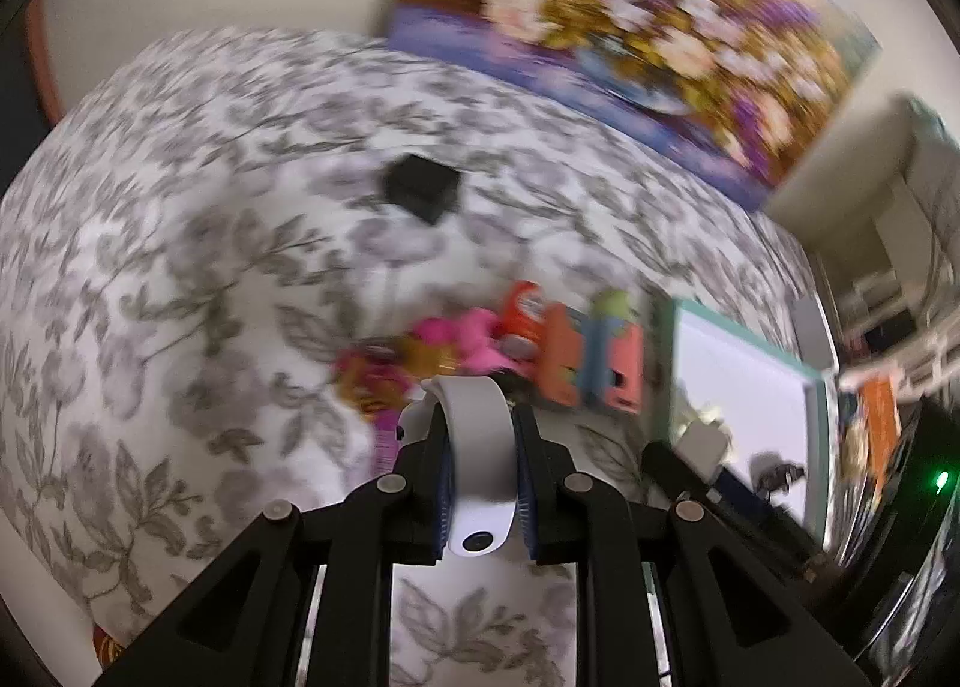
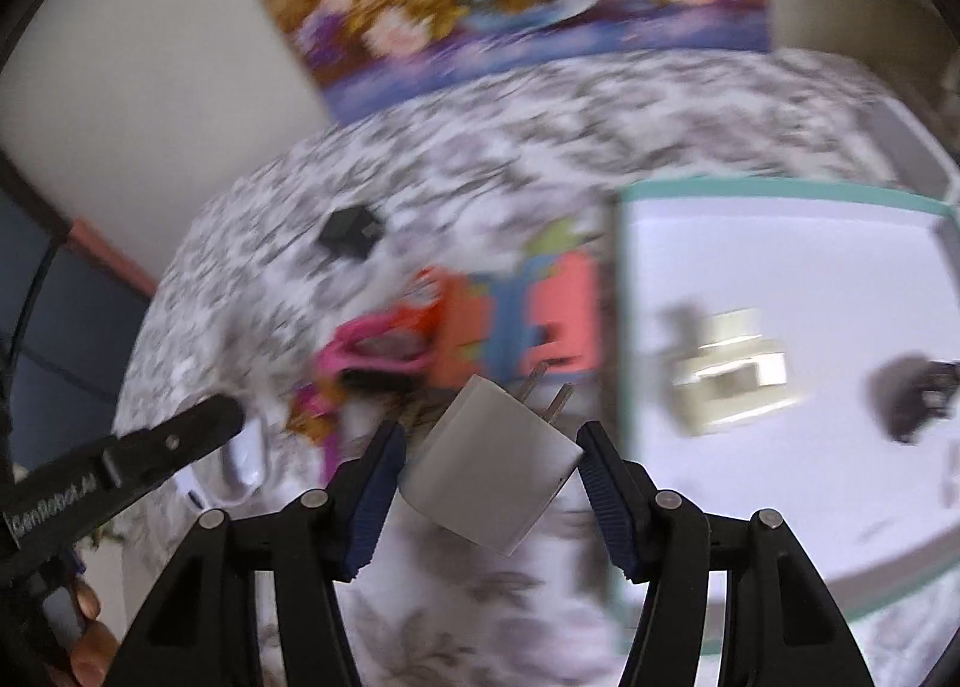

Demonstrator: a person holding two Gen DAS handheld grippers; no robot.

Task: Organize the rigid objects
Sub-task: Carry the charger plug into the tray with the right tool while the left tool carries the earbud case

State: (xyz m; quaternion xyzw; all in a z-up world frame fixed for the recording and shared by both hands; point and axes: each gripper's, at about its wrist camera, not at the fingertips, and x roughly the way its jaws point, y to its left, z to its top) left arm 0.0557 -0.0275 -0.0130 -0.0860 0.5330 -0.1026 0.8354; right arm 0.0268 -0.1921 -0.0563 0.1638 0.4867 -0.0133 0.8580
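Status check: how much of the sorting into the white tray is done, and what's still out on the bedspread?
Done: a cream block and a dark item already lie in the white tray. In hand: the left gripper is clamped on a white rounded gadget; the right gripper holds a white plug adapter. Left: the colourful pile and a black box on the bedspread.

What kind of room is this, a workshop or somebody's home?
Most likely a home: a table under a floral tablecloth, a flower painting leaning on the wall behind it, and a heap of toys beside a white tray.
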